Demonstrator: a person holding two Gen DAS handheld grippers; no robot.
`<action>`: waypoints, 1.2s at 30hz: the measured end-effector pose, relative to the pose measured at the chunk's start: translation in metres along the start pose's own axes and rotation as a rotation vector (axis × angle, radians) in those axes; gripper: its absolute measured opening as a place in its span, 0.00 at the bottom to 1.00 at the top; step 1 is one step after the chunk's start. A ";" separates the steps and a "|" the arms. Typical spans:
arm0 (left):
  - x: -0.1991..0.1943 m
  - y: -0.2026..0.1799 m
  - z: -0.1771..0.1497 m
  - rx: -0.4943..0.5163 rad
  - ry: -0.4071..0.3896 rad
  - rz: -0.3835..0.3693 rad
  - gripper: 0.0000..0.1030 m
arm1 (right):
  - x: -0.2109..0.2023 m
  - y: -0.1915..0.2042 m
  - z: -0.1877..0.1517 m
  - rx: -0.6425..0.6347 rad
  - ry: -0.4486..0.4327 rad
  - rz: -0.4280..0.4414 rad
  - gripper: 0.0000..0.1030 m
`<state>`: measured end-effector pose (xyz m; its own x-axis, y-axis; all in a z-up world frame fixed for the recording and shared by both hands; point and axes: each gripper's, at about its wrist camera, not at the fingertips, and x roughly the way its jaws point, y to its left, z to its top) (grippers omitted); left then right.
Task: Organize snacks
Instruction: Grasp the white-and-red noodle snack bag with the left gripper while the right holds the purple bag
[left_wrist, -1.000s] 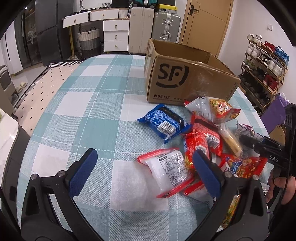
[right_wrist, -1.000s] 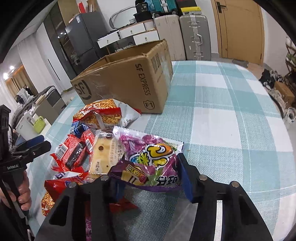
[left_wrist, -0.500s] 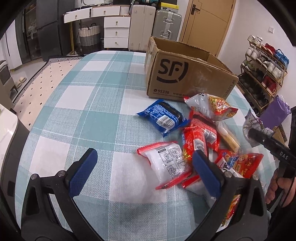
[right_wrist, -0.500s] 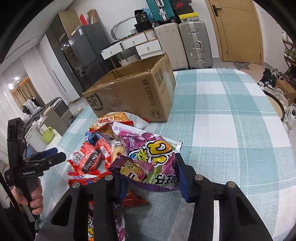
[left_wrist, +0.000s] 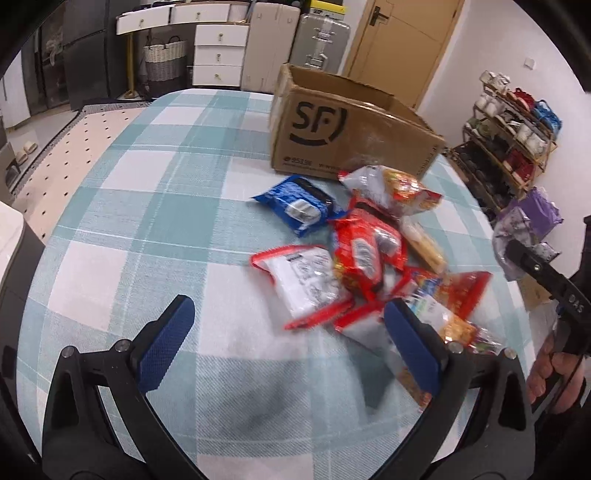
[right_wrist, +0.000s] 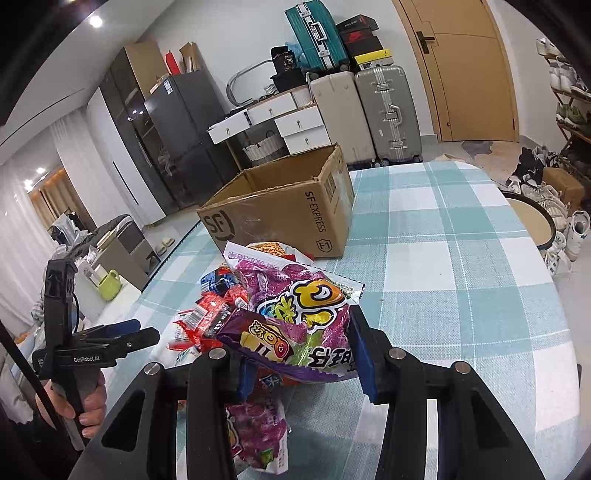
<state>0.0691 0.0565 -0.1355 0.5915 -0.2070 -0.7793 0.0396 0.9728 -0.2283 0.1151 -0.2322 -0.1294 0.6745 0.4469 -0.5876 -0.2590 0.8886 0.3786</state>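
Right claw (right_wrist: 299, 350) clenched on purple snack bag (right_wrist: 299, 314), held above surface (right_wrist: 461, 258) near cardboard box (right_wrist: 288, 210); left claw (left_wrist: 288, 343) released, empty.

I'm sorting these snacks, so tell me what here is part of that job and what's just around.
Part of the job:
- purple snack bag, gripped in the right tongs
- snack pile on the table
- open cardboard box
- left tongs, open, holding nothing

Just around:
- suitcases
- white drawers
- shoe rack
- wicker basket
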 end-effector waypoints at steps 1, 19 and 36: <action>-0.003 -0.004 -0.002 0.004 0.002 -0.017 0.99 | -0.003 0.001 -0.001 -0.001 -0.003 -0.002 0.43; 0.018 -0.067 -0.008 -0.001 0.132 -0.124 0.99 | -0.044 0.008 -0.023 0.010 -0.041 0.011 0.43; 0.058 -0.057 -0.011 -0.084 0.262 -0.150 0.60 | -0.046 -0.003 -0.032 0.043 -0.045 0.019 0.43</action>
<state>0.0920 -0.0122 -0.1740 0.3564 -0.3781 -0.8544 0.0374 0.9195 -0.3913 0.0632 -0.2522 -0.1264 0.7002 0.4579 -0.5477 -0.2428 0.8742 0.4205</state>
